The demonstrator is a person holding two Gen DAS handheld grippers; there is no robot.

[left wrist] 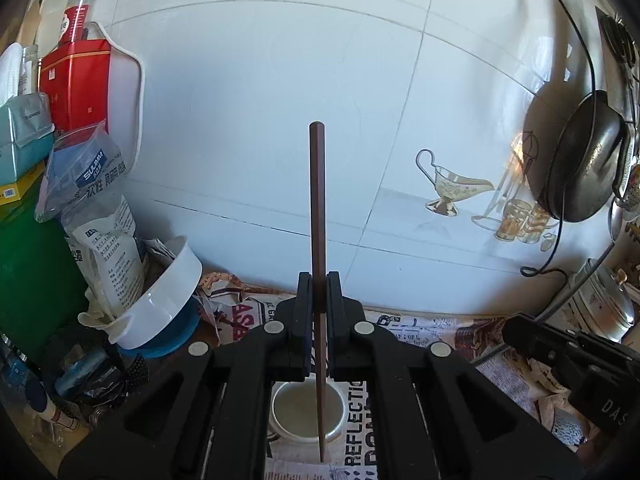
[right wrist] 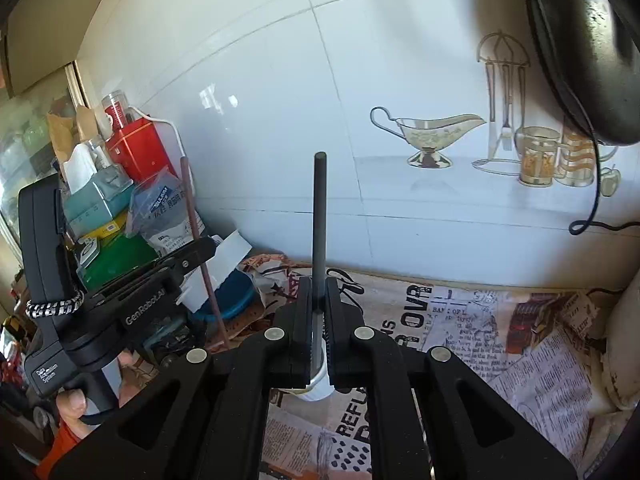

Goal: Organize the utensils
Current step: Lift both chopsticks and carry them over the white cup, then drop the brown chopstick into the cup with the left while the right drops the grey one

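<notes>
A brown chopstick (left wrist: 318, 216) is being held upright by the left gripper (left wrist: 319, 292), whose jaws are clamped on it a little below its middle; its blunt end is pointing up against the white tiled wall (left wrist: 256, 92) and its thin tip is hanging down past the rim of a white cup (left wrist: 280, 412) that is standing on the newspaper-covered desk (left wrist: 432, 336). Seen from the right wrist, the same gripper (right wrist: 208, 246) is being carried at the left of the view, with the brown stick slanting down through its jaws and part of a hand (right wrist: 72, 404) wrapped around its handle.

A dark grey chopstick (right wrist: 319, 216) is being held upright by the right gripper (right wrist: 319, 292), its jaws closed on the lower part of the stick; the flat top end is raised in front of the tiles and the lower end is lost from view behind the jaws, just above the white cup (right wrist: 320, 386) on the newsprint. In the left wrist view the right gripper (left wrist: 516, 332) is showing only as a black body at the lower right edge.

A heap of clutter is being kept at the left against the wall: a red tin (left wrist: 76, 80), a tissue box (left wrist: 24, 136), plastic bags (left wrist: 92, 176) and a tipped white bowl (left wrist: 168, 292). A black pan (left wrist: 584, 156) is hanging on the wall at the right, beside a printed gravy-boat picture (left wrist: 452, 184) on the tiles.
</notes>
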